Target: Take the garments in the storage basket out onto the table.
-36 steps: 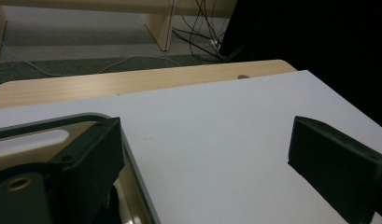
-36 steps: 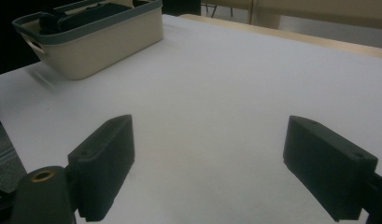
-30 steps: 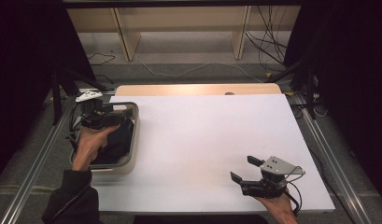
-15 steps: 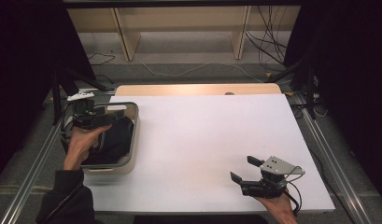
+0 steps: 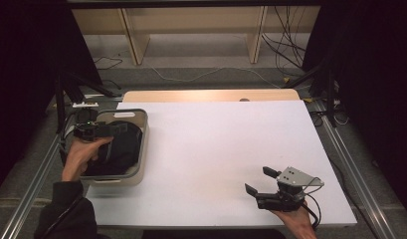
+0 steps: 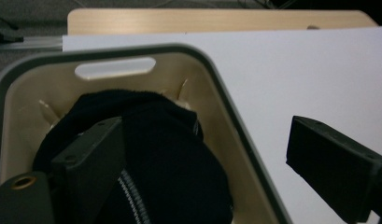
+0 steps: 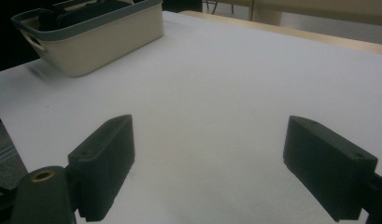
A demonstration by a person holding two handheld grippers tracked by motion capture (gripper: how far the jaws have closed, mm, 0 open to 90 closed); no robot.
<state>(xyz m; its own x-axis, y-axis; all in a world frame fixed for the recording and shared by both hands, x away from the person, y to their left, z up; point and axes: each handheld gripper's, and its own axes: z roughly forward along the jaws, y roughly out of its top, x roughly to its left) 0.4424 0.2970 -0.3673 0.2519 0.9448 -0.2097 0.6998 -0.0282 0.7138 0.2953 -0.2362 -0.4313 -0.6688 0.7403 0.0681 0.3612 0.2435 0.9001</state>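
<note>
Risk first: left gripper sits over the cream bin w/ jaws spread wide, one down against the black garment inside, the other outside past the bin's rim. Closing now could clamp bin wall along w/ cloth and drag the bin. Right gripper hovers well right of bin, jaws apart, holding nothing. Vs 0.5 s ago: left hand slid slightly back along the bin; right unchanged.
</note>
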